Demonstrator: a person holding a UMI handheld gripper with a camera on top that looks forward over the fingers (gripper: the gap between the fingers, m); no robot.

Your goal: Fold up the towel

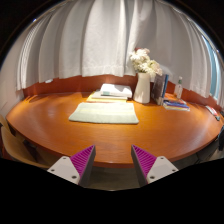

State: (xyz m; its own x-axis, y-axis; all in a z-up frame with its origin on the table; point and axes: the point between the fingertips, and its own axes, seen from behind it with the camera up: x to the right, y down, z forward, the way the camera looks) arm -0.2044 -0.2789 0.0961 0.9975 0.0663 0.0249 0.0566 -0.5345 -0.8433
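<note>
A pale green towel lies flat and folded on the wooden table, well beyond my fingers. A second, smaller white folded towel lies further back on the table. My gripper is open and empty, with its purple pads wide apart, held above the table's near edge. Nothing stands between the fingers.
A vase of white flowers and a white box stand at the back right. A dark bottle and a book lie to the right. White curtains hang behind the table.
</note>
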